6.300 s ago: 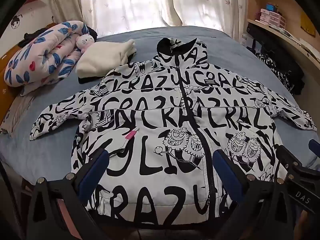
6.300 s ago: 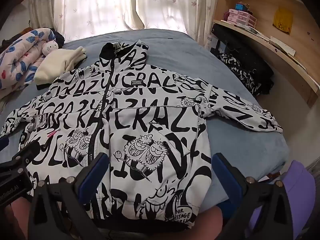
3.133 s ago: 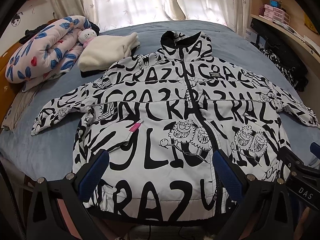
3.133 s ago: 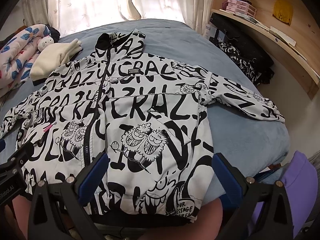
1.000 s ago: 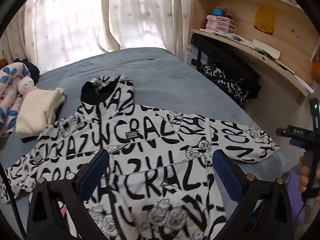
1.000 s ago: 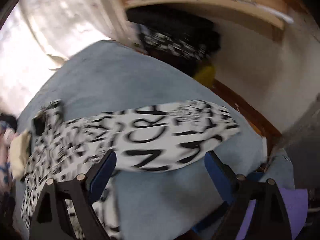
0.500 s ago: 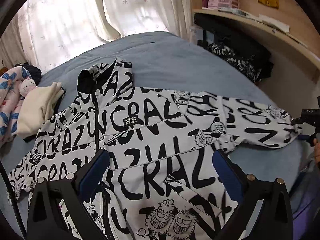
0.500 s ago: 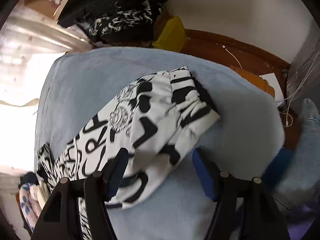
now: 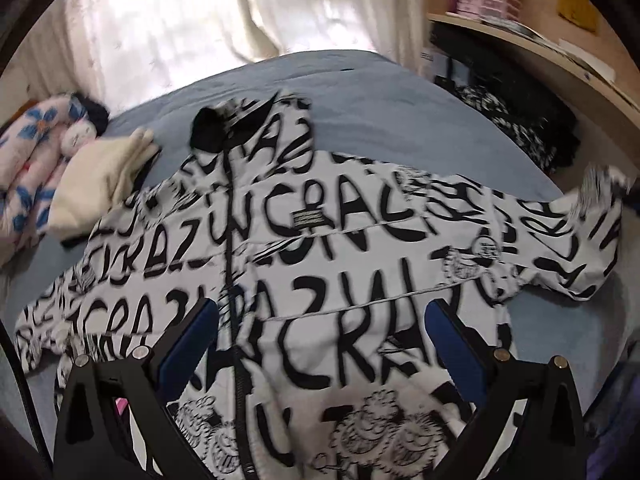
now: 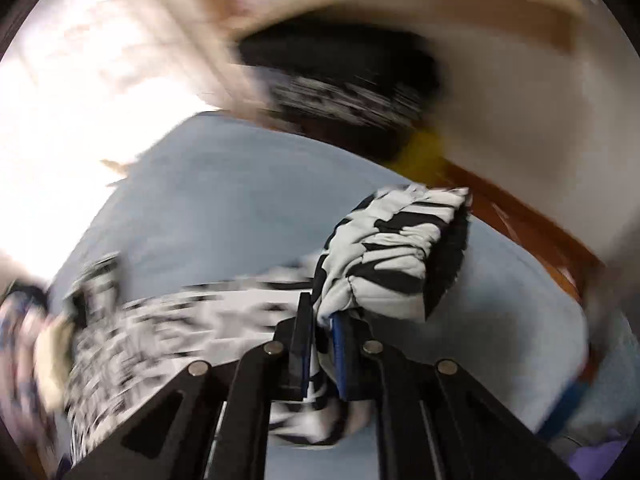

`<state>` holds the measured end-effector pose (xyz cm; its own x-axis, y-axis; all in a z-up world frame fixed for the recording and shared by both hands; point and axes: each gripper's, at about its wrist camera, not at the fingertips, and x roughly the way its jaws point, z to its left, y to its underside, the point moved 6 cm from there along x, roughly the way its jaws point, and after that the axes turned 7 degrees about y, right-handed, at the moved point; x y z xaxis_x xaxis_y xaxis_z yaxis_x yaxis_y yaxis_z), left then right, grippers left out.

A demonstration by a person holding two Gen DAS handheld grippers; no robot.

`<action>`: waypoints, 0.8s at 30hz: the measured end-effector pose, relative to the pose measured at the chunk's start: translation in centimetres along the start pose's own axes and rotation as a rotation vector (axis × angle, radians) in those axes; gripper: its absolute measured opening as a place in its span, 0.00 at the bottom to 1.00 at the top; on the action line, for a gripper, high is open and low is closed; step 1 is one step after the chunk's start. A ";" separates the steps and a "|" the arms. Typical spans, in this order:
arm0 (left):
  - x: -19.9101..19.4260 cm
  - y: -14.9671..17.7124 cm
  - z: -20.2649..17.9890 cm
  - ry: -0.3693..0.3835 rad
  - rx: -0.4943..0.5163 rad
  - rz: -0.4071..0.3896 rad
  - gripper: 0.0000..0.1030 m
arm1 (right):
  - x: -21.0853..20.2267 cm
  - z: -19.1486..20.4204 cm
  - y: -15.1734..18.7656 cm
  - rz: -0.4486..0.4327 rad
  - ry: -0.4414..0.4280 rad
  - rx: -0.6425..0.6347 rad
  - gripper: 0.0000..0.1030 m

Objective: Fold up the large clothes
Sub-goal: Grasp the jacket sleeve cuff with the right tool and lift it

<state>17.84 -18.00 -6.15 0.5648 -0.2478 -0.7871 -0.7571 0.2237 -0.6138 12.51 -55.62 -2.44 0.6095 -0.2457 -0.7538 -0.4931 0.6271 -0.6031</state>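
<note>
Right tongs (image 10: 320,344), angled downward, have just clamped jacket cuff (image 10: 396,256).

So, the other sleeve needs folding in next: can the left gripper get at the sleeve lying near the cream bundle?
Probably yes. The left gripper is open and empty above the jacket, and that sleeve lies flat and uncovered on the bed, apart from the cream bundle.
</note>
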 end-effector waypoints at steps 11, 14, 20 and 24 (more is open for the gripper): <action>1.7 2.1 8.9 0.039 -0.220 0.038 0.99 | 0.3 24.8 12.5 0.097 -0.310 -0.589 0.66; 3.1 3.2 10.0 0.096 -0.273 0.074 0.99 | 1.3 24.5 16.4 0.127 -0.273 -0.638 0.66; 6.7 4.7 10.1 0.270 -0.368 0.162 0.65 | 1.6 21.1 20.2 0.180 -0.230 -0.544 0.65; 9.3 4.2 8.7 0.413 -0.420 0.214 0.53 | 2.3 17.9 20.7 0.246 -0.252 -0.360 0.65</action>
<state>22.74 -11.15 -16.61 0.2764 -0.6013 -0.7497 -0.9512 -0.0597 -0.3028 14.78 -29.98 -12.00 0.5571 0.0917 -0.8254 -0.7969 0.3385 -0.5003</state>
